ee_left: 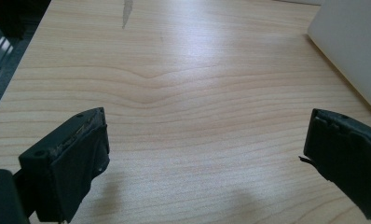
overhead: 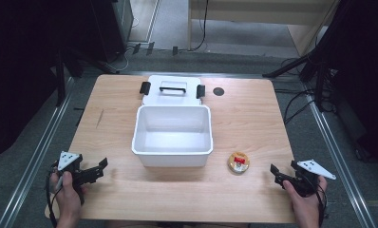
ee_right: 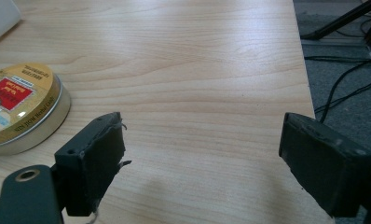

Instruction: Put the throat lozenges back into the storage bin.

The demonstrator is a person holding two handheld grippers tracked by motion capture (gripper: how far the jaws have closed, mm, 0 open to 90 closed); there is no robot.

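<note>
A white open box (overhead: 172, 135) stands at the table's middle, nothing inside it. Its lid (overhead: 173, 90), with a black handle and two black latches, lies just behind it. A small round gold tin (overhead: 239, 162) with a red label sits to the box's front right. My left gripper (overhead: 100, 168) rests open near the front left corner, over bare wood (ee_left: 207, 126), with the box wall (ee_left: 356, 51) ahead to the right. My right gripper (overhead: 275, 174) is open at the front right (ee_right: 202, 128), and the tin (ee_right: 20, 107) lies just left of its left jaw.
The wooden table (overhead: 253, 118) has a dark round spot (overhead: 218, 91) by the lid and a grey scuff (ee_left: 126, 13) at the left. Its right edge (ee_right: 305, 74) drops to a floor with cables (ee_right: 346, 88). Stand legs flank the table.
</note>
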